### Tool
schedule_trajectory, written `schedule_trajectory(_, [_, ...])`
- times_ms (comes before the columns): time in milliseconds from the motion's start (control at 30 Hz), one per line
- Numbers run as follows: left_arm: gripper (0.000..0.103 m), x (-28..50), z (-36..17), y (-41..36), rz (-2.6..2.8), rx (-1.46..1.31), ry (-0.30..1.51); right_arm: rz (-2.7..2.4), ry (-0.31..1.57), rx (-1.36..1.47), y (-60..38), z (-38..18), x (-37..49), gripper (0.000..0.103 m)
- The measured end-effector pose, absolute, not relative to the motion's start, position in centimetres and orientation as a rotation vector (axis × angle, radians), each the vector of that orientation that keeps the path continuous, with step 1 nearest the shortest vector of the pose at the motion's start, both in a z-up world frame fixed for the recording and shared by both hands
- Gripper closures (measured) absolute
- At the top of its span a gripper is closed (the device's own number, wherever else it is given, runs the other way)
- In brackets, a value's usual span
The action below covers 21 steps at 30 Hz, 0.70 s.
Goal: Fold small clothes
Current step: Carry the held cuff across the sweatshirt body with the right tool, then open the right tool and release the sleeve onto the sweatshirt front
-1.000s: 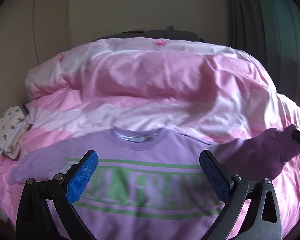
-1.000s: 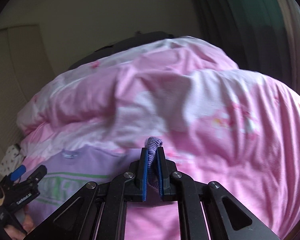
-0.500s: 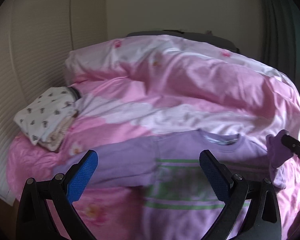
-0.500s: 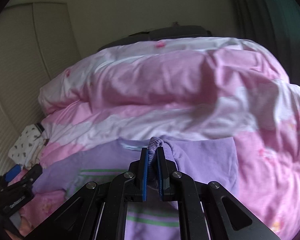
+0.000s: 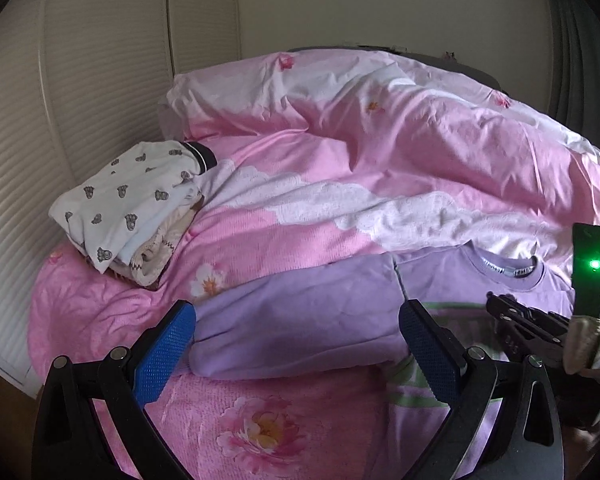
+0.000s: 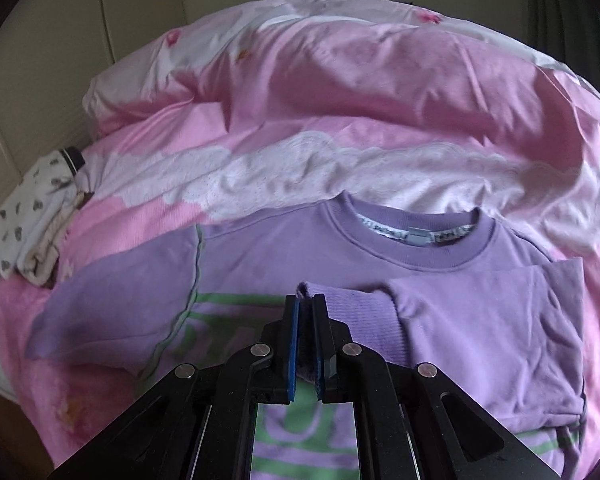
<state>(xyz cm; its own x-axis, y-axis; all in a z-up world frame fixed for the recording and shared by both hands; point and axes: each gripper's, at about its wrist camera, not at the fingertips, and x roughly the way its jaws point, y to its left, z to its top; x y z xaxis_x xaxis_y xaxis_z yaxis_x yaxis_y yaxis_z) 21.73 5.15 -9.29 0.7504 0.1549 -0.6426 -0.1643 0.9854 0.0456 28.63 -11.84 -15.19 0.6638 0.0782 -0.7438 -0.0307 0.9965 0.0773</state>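
Lilac sweatshirt cuff pinched in right gripper, lettering half-hidden; left gripper spread.

A bed under a rumpled pink floral duvet meets cream ribbed wall panels at left; dark curtains upper right.

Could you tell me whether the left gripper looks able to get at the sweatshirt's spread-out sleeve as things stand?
Probably yes. The left gripper is open and empty, and the spread-out sleeve lies flat on the pink duvet right between its fingers, uncovered. The right gripper, shut on the other sleeve's cuff, sits off to the side.
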Motion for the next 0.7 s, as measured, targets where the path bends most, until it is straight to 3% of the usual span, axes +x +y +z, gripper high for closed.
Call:
schedule_trajectory(133, [0.0,22.1,-10.0,5.2,0.168,-0.012,0.714,0.119,0.874,0.049,-10.9,-16.1,28.8,0.096])
schedule_trajectory(300, [0.0,22.3,-10.4,4.5,0.16,-0.009,0.723,0.152,0.789,0.075,-11.8,-14.5,25.9,0.077])
schedule_trajectory(700, [0.0,22.5,-11.7,-4.4,-0.035,0.031,0.722,-0.096,0.694,0.081,-24.0,-12.4,17.6,0.077])
